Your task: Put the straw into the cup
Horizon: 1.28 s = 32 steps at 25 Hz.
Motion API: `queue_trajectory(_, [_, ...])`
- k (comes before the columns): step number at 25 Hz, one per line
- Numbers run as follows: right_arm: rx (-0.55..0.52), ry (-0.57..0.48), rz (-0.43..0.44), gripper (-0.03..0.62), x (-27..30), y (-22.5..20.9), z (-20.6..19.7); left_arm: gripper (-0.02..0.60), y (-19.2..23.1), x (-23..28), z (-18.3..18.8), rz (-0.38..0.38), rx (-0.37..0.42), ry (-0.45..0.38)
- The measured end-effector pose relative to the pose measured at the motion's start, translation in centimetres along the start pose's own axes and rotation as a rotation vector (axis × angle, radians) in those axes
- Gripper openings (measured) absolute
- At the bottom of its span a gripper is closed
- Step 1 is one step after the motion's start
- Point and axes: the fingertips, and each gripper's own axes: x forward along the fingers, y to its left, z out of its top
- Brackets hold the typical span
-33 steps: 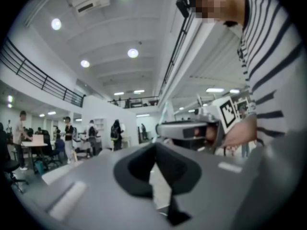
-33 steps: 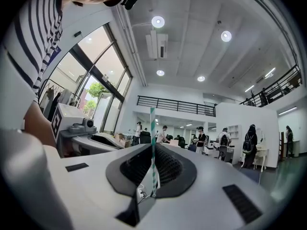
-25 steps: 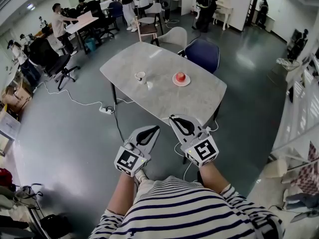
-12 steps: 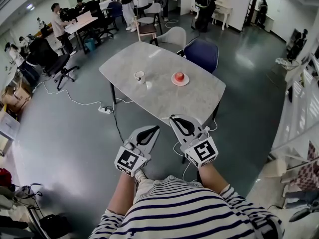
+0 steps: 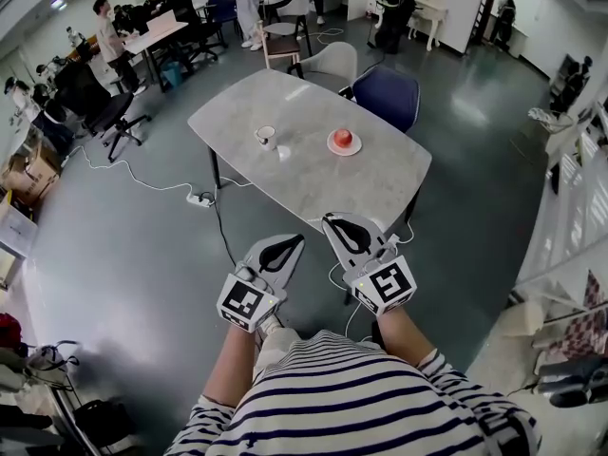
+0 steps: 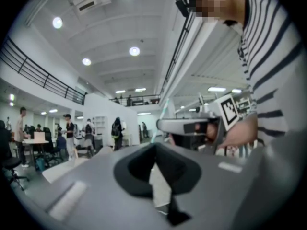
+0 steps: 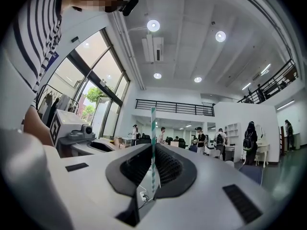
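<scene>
A small white cup (image 5: 267, 138) stands on the grey marble table (image 5: 380, 183), far ahead of both grippers. My right gripper (image 5: 330, 221) is held at waist height, short of the table's near edge, shut on a green-and-white striped straw (image 7: 153, 128). The straw stands upright between the jaws, its top well above the tips. In the head view I cannot make the straw out. My left gripper (image 5: 296, 241) hangs beside the right one over the floor, shut with nothing in it. The left gripper view shows the right gripper (image 6: 187, 127) from the side.
A red apple (image 5: 343, 139) lies on a pink plate (image 5: 331, 147) to the right of the cup. A blue chair (image 5: 388, 96) and a white chair (image 5: 332, 63) stand at the table's far side. A power strip (image 5: 199, 199) with cables lies on the floor at the left. People sit at desks beyond.
The table has slid slightly up and left in the head view. Both grippers keep the same pose and the same grip.
</scene>
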Motion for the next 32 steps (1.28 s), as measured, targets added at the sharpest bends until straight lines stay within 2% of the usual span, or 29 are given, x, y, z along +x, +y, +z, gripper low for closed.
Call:
queue_trajectory(10, [0.022, 0.022, 0.004, 0.024, 4.4, -0.9, -1.7, 0.008, 4.5, 0.4, -1.3, 0.017, -0.033, 0.004])
queue_trajectory(15, [0.021, 0.038, 0.003, 0.024, 9.1, -2.2, -2.7, 0.008, 9.2, 1.2, -2.8, 0.000, -0.043, 0.013])
queue_trajectory(24, [0.022, 0.042, -0.022, 0.025, 19.8, -4.7, -4.2, 0.008, 20.9, 2.1, -4.4, -0.005, -0.047, 0.006])
queue_trajectory(32, [-0.006, 0.044, -0.048, 0.023, 25.5, -5.6, -4.1, 0.008, 26.6, 2.1, -5.2, -0.034, -0.048, -0.001])
